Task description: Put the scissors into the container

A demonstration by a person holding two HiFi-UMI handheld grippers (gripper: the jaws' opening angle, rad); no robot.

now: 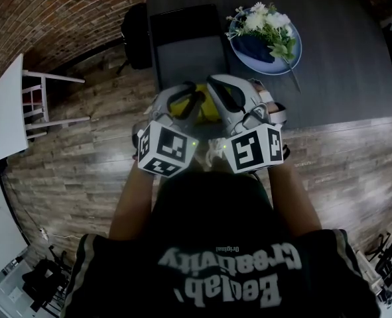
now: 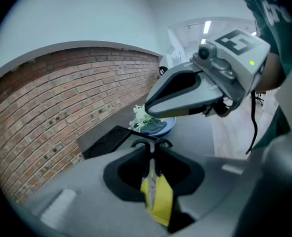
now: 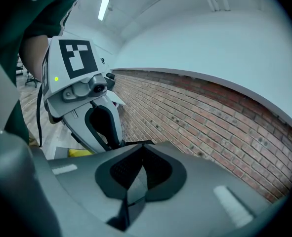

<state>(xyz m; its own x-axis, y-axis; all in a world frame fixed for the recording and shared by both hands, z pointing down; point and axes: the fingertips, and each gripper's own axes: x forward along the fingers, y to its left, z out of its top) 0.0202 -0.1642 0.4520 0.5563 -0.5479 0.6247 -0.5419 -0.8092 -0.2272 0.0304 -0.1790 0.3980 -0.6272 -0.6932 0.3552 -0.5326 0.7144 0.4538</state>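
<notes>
Scissors (image 2: 158, 199) clamped in left claw (image 2: 152, 144), yellow handle behind tips; right claw (image 3: 143, 146) closed, empty

Head view steeply down over left gripper (image 1: 188, 88) and right gripper (image 1: 214, 81), gripper views close along own jaws, brick wall (image 1: 50, 12) shared.

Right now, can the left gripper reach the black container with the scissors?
Probably yes: the left gripper, shut on the scissors, hangs just short of the container, nothing between; the flower plate sits aside.
</notes>
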